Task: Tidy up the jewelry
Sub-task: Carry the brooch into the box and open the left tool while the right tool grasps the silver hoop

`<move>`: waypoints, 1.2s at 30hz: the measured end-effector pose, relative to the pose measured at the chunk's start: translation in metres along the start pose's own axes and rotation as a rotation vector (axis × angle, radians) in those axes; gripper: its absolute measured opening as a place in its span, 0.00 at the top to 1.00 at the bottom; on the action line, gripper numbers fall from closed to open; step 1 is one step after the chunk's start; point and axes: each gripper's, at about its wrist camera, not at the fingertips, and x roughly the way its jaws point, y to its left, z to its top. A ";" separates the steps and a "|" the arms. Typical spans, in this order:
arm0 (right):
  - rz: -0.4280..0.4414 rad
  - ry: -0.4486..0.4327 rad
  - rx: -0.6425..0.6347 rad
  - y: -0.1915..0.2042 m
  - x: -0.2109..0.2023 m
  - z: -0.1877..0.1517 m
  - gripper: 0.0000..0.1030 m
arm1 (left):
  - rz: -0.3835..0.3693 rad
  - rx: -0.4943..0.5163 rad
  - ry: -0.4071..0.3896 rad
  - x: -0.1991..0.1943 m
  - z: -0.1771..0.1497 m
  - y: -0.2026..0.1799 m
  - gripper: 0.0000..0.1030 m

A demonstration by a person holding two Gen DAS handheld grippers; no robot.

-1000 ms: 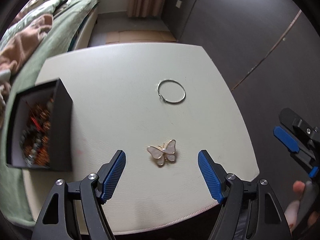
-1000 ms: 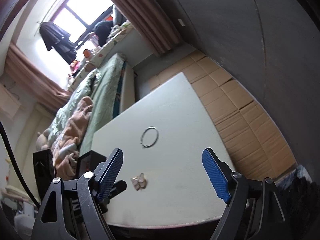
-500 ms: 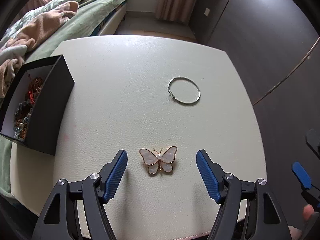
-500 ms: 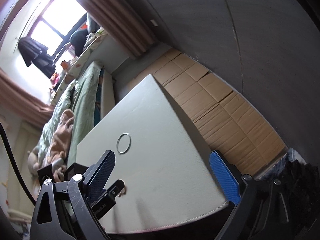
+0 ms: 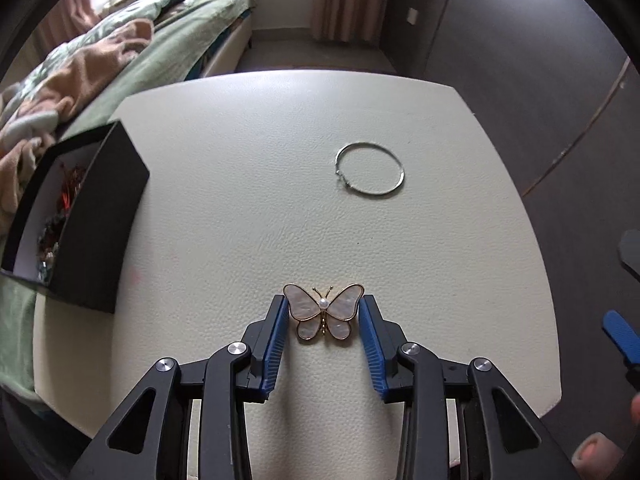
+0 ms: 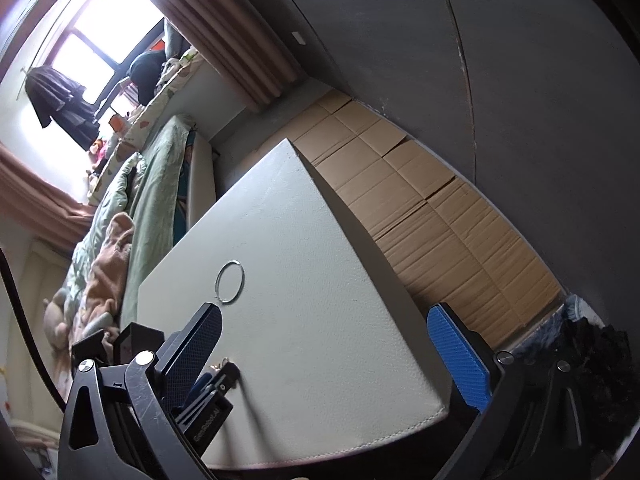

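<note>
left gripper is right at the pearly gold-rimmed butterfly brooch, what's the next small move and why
Probably lift it straight up a little. The left gripper has just been closing, and its blue pads now meet the wing edges of the pearly gold-rimmed butterfly brooch, which lies flat on the cream table; the black box waits left.

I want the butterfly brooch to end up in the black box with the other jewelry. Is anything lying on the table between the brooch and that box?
Nothing visible does. The butterfly brooch sits between the left gripper pads, and the table towards the black box is bare. The silver hoop lies off on the other side, away from that path.
</note>
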 end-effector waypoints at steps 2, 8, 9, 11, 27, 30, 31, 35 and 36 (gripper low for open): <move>0.008 0.017 0.002 0.000 0.005 0.000 0.00 | -0.006 0.006 -0.015 -0.004 0.002 0.003 0.63; 0.053 0.038 -0.024 0.005 0.012 0.000 0.00 | -0.036 -0.008 -0.033 -0.017 0.016 0.018 0.63; 0.062 0.041 -0.027 0.006 0.013 -0.001 0.00 | -0.039 -0.010 -0.041 -0.021 0.019 0.023 0.63; 0.063 0.046 -0.041 0.010 0.015 -0.002 0.00 | -0.048 -0.022 -0.054 -0.028 0.024 0.032 0.63; 0.112 0.049 -0.193 0.060 0.031 0.002 0.03 | -0.107 -0.106 -0.136 -0.077 0.049 0.115 0.63; 0.135 0.075 -0.201 0.072 0.041 0.006 0.15 | -0.121 -0.135 -0.138 -0.078 0.051 0.131 0.63; 0.147 0.093 -0.205 0.076 0.046 0.007 0.23 | -0.121 -0.142 -0.140 -0.078 0.052 0.136 0.63; 0.124 0.130 -0.277 0.100 0.064 0.009 0.44 | -0.125 -0.175 -0.139 -0.076 0.053 0.158 0.63; 0.116 0.138 -0.302 0.106 0.068 0.008 0.47 | -0.125 -0.182 -0.138 -0.075 0.053 0.163 0.63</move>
